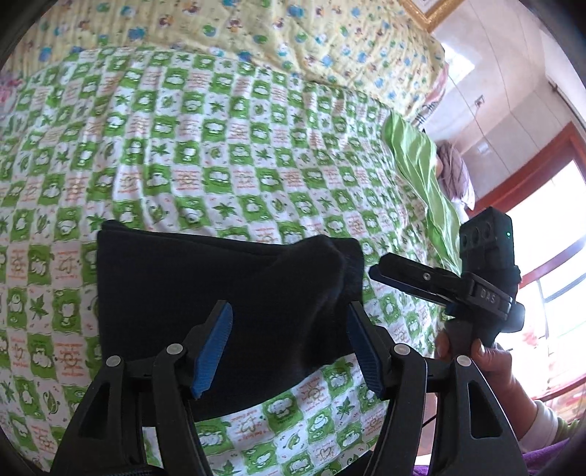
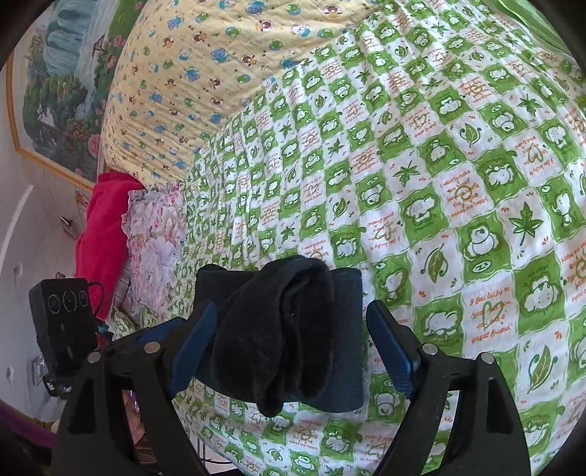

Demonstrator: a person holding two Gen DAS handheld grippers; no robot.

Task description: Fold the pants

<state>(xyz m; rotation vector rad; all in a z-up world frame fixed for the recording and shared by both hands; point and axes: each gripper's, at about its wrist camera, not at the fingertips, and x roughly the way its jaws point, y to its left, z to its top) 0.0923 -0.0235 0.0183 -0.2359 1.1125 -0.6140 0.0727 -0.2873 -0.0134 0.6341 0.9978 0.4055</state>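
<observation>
Both claws stand apart, clamped on nothing. Left claw (image 1: 289, 344) hangs over the near part of the pants (image 1: 219, 293), its blue pads (image 1: 216, 344) spread wide and clear of the cloth. Right claw (image 2: 289, 348) is spread likewise, with the rolled end of the pants (image 2: 285, 329) seen between its pads (image 2: 393, 351), which do not press on it.

The pants are dark, folded into a compact block, and lie on the bed (image 1: 219, 146) atop a green-and-white checked sheet (image 2: 439, 183) printed with cartoon animals and leaves. In the right wrist view a fuzzy black fold bulges up over a flatter navy layer beneath.

In the left wrist view the right claw (image 1: 377, 272) shows at the right, just beside the pants' right edge, gripped by a hand (image 1: 487, 362) with a pale sleeve cuff. In the right wrist view the left claw's black camera box (image 2: 60, 315) shows at the left.

A yellow quilt (image 1: 293, 33) with small animal prints lies at the far side of the bed. A bright green cloth (image 1: 421, 164) lies along the bed's edge. A red cloth (image 2: 104, 234) and a pink floral pillow (image 2: 154, 249) sit at the other end. A framed landscape picture (image 2: 62, 80) hangs on the wall.
</observation>
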